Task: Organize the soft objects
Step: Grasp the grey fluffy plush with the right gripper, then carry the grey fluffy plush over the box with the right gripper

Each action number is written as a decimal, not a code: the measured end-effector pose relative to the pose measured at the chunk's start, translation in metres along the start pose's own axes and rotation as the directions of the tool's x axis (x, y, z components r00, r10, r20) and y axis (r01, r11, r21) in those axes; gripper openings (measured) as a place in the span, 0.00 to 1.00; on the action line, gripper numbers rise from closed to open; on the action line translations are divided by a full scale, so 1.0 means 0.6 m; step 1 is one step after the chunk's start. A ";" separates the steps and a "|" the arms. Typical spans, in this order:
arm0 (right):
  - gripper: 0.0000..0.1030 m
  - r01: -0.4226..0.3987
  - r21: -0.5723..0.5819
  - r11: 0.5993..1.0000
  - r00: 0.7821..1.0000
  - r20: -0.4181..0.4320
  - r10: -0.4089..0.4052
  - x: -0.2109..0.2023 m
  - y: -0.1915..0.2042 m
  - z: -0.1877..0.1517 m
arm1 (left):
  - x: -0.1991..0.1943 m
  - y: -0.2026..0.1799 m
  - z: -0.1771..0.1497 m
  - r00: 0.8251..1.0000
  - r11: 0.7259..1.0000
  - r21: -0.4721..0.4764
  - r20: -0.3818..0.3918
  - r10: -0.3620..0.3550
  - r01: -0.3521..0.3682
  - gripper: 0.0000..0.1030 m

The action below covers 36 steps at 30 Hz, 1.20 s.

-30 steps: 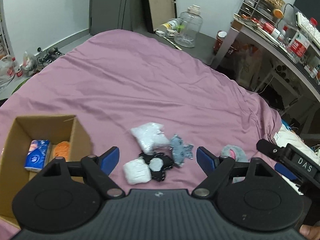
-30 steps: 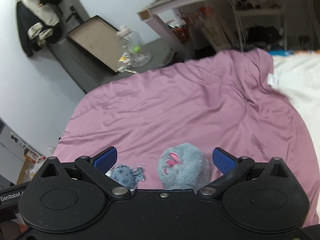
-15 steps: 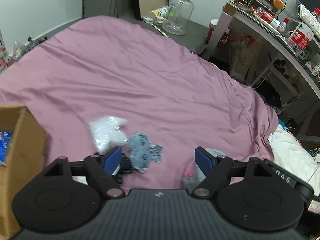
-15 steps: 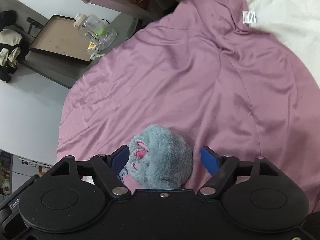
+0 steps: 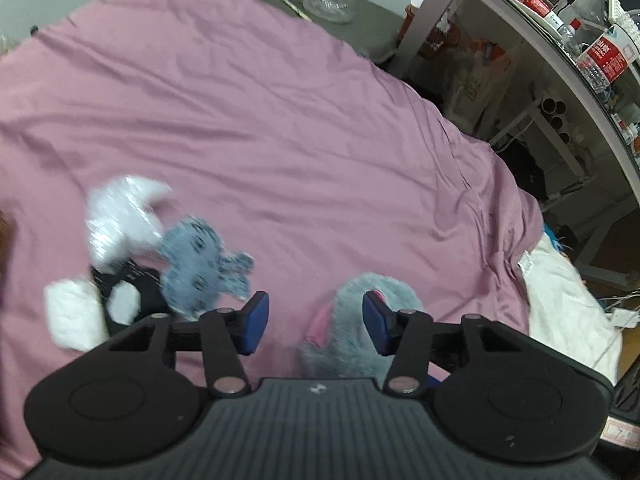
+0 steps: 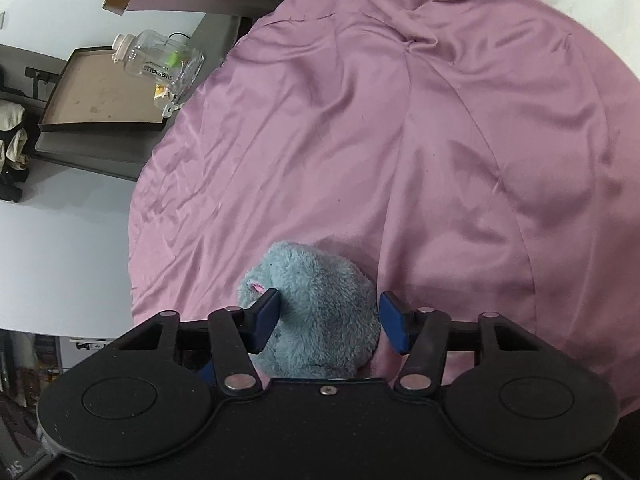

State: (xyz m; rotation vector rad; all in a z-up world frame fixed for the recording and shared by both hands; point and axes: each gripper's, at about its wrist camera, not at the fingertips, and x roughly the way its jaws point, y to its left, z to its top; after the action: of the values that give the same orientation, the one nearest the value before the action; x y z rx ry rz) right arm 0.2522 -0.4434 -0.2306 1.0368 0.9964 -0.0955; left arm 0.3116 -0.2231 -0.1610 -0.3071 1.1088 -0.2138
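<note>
While the grey plush toy (image 6: 320,312) lies on the purple bedsheet (image 6: 400,140) between the spread fingers of the right gripper (image 6: 328,320), the grasp looks not yet made; closing on it seems next. The left gripper (image 5: 316,320) hangs parted, holding nothing, beside a small pile of soft things (image 5: 152,256); a cluttered desk (image 5: 560,32) stands beyond the bed

Grey furry plush (image 6: 320,312) with pink patches, rounded lump on mauve bedspread (image 6: 400,140), between right jaws. Left of left jaws, blurred cluster: blue-grey spotted plush (image 5: 200,264), white crinkly packet (image 5: 120,216), white pad (image 5: 72,316), black-and-white item (image 5: 128,292).
</note>
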 end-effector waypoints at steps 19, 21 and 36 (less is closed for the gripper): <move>0.26 -0.049 -0.095 0.994 0.998 0.036 0.053 -0.015 0.032 -0.020 | 0.007 -0.005 -0.017 0.999 0.998 -0.045 -0.015 -0.049 0.048 0.20; 0.25 -0.066 -0.083 0.994 0.998 0.019 0.068 -0.018 0.037 -0.025 | -0.006 -0.001 -0.016 0.999 0.998 -0.042 -0.007 -0.051 0.051 0.19; 0.24 -0.097 -0.188 0.977 0.992 0.066 0.112 -0.073 0.120 -0.100 | -0.115 0.038 -0.022 0.993 0.996 -0.038 0.086 -0.076 0.079 0.19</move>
State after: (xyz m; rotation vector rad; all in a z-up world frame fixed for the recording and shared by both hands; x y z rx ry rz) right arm 0.2242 -0.3752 -0.1584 0.9066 0.8625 0.0433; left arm 0.2701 -0.1816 -0.1160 -0.3934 1.0201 -0.2445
